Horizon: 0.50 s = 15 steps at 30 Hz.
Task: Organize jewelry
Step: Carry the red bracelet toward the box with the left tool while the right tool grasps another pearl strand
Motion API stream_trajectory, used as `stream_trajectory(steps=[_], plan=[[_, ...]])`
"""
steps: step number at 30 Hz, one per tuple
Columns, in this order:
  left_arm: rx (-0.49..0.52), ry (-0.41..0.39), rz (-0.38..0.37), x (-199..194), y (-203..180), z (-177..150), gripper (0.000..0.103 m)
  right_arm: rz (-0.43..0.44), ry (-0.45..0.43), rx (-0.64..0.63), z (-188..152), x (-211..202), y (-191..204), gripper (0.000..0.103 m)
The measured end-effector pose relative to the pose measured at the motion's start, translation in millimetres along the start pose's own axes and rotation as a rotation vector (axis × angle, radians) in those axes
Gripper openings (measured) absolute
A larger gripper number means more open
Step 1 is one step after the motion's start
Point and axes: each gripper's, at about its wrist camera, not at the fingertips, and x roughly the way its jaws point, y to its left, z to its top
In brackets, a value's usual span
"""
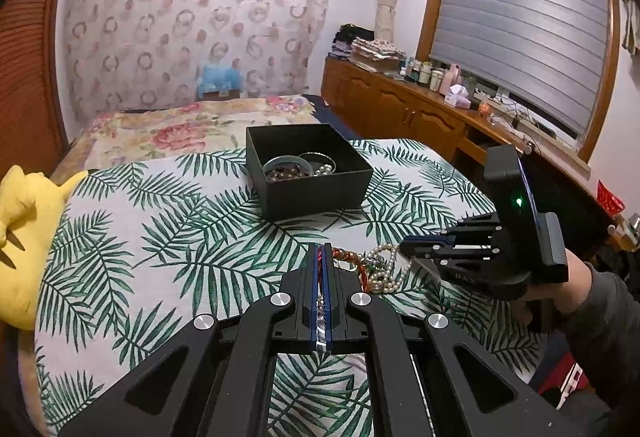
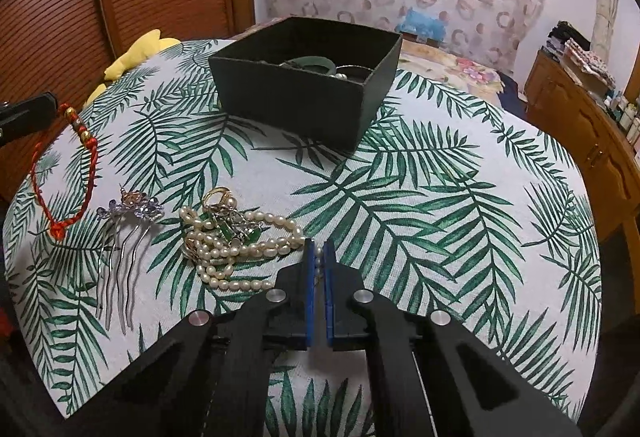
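Hair comb (image 2: 120, 237) beside pearl necklace (image 2: 236, 249)

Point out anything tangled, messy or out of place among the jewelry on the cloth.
The pearl strand lies in a heap knotted up with green-stone pieces and a gold ring, beside the right gripper, which pinches its end. The hair comb and red cord bracelet lie loose, outside the black box.

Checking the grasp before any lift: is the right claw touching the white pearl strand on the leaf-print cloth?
Touching. The right wrist view shows the right claw shut on the white pearl strand, with beads pinched between its blue pads.
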Motion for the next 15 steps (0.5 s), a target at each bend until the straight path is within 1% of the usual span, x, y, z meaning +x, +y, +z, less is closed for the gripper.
stream_trajectory(steps=[2, 4, 8, 15], plan=[[0.0, -0.006, 0.004, -2, 0, 1, 0.001, 0.001, 0.003, -0.001, -1, -1, -1, 0.005], [0.0, -0.014, 0.007, -4, 1, 3, 0.001, -0.001, -0.011, -0.001, -2, -8, -2, 0.005], [0.0, -0.029, 0.013, -9, 4, 8, 0.001, -0.005, -0.085, 0.006, 8, -36, -4, 0.005], [0.009, -0.054, 0.018, -16, 3, 18, 0.001, -0.026, -0.21, -0.022, 38, -89, -2, 0.004]])
